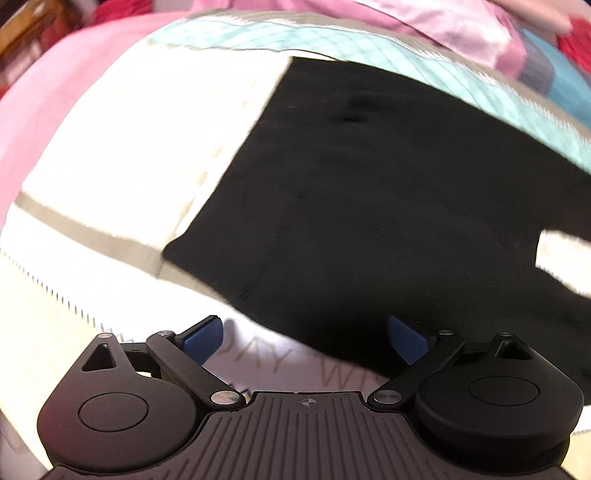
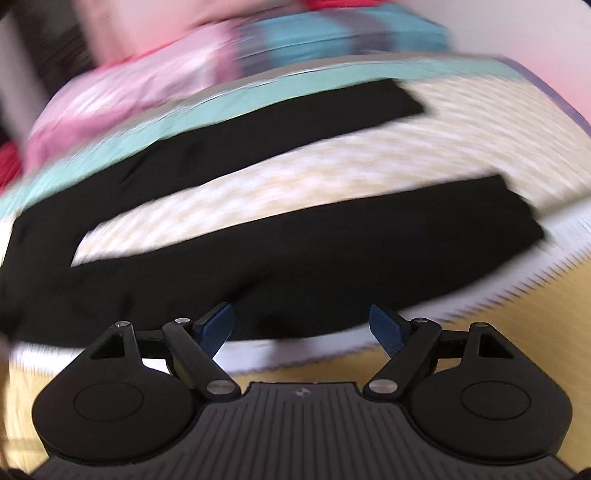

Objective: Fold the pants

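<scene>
Black pants [image 1: 369,206] lie flat on a white and teal bedspread [image 1: 129,166]. The left wrist view shows the waist part, its straight edge running from upper middle to lower left. The right wrist view shows the pants [image 2: 295,258] with both legs spread apart in a V, the near leg just ahead of the fingers. My left gripper [image 1: 304,338] is open and empty over the pants' near edge. My right gripper [image 2: 301,326] is open and empty over the near leg's front edge. Both views are motion-blurred.
A pink cloth [image 1: 424,22] and a red item [image 1: 572,44] lie at the far side of the bed. A pink surface [image 1: 55,92] is at the left. A yellow area [image 2: 517,332] of the bedspread is near the right gripper.
</scene>
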